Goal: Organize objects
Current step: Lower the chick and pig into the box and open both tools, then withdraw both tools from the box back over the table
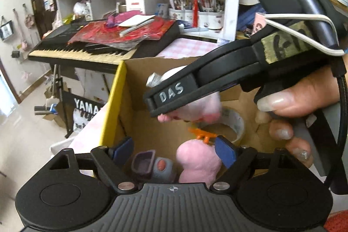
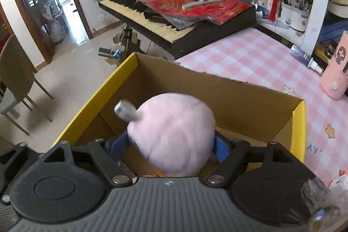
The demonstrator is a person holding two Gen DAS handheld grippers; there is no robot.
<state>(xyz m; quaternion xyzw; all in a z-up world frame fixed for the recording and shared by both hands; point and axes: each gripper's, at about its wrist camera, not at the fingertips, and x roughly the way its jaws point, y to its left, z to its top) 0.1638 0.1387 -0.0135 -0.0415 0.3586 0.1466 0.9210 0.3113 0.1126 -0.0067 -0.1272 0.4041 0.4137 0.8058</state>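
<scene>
Left gripper at frame bottom, jaws spread, nothing pinched; small pink plush lies beside its blue right pad in the cardboard box with a tape roll (centre-right). Right gripper over the box, pads flanking a big pink plush; grip contact unclear.

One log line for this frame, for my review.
right gripper: gripping pink plush toy above cardboard box | left gripper: open, over same box
</scene>
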